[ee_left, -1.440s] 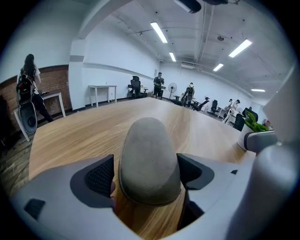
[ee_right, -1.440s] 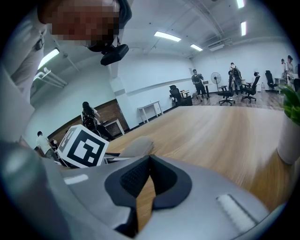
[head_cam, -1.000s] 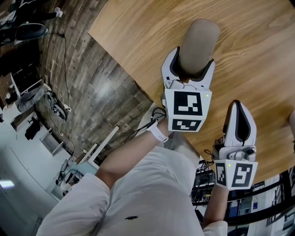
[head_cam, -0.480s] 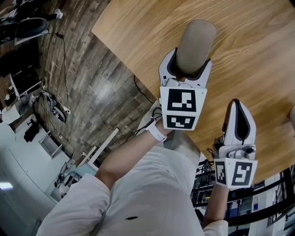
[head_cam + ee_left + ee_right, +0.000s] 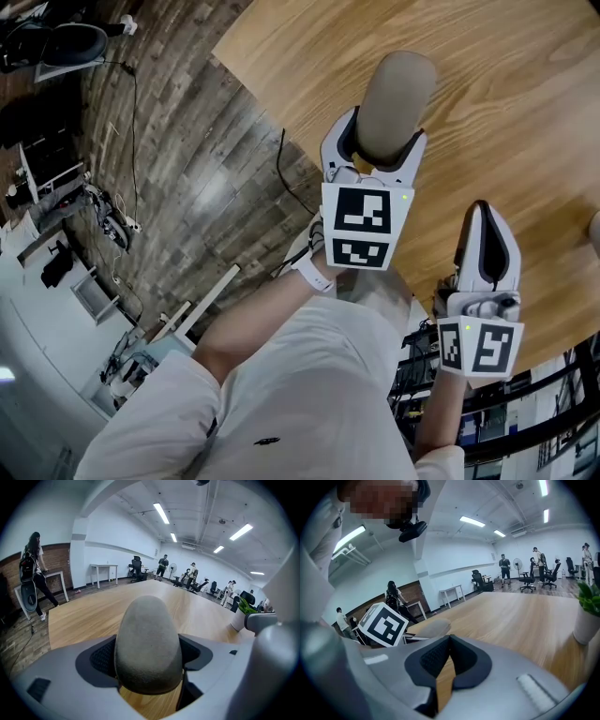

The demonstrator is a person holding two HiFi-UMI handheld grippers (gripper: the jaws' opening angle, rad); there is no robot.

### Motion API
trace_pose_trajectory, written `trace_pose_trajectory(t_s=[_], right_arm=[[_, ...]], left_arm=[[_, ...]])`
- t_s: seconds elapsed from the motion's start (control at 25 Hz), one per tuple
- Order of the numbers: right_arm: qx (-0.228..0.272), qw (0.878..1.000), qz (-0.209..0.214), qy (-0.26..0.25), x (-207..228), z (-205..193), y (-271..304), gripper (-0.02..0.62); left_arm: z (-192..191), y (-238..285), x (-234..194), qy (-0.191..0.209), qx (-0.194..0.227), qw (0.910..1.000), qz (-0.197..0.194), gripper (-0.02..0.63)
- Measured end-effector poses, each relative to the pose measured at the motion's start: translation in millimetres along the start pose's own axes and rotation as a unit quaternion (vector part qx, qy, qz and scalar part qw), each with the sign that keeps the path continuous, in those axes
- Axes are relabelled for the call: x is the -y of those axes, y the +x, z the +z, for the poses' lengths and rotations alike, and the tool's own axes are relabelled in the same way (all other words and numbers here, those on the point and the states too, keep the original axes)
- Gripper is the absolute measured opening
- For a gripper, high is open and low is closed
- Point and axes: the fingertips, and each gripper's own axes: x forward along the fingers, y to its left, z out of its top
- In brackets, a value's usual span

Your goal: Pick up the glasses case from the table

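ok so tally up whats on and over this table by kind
grey-beige oval felt glasses case: 1
white handheld claws with marker cubes: 2 (left claw shut on the case, right claw shut on nothing)
white pot with a green plant: 1
light wooden table: 1
total: 5

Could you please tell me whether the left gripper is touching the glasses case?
Touching. The left gripper view shows the left gripper with its jaws pressed against both sides of the case, with no gap.
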Motion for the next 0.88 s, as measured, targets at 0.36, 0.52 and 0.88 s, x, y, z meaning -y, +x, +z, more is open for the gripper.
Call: trace_pose_trajectory(t_s=[0.36,0.52,0.88], right_arm=[[0.013,1.000,-0.005,-0.010,-28.5,11.0,-16.2,0.011],[0.016,1.000,-0.013,-0.016,-38.8,17.5,-25.6,0.011],[0.027,0.999,-0.021,-0.016,-70.2,19.5,-40.4,0.011]], left_arm=[[6.2,-45.0,-18.3,0.011,0.011,0.9999,-0.005,0.377],[12.4,-67.5,-26.2,0.012,0.016,0.9998,-0.010,0.377],[15.6,-109.8,-43.7,0.001,0.034,0.9992,-0.019,0.377]])
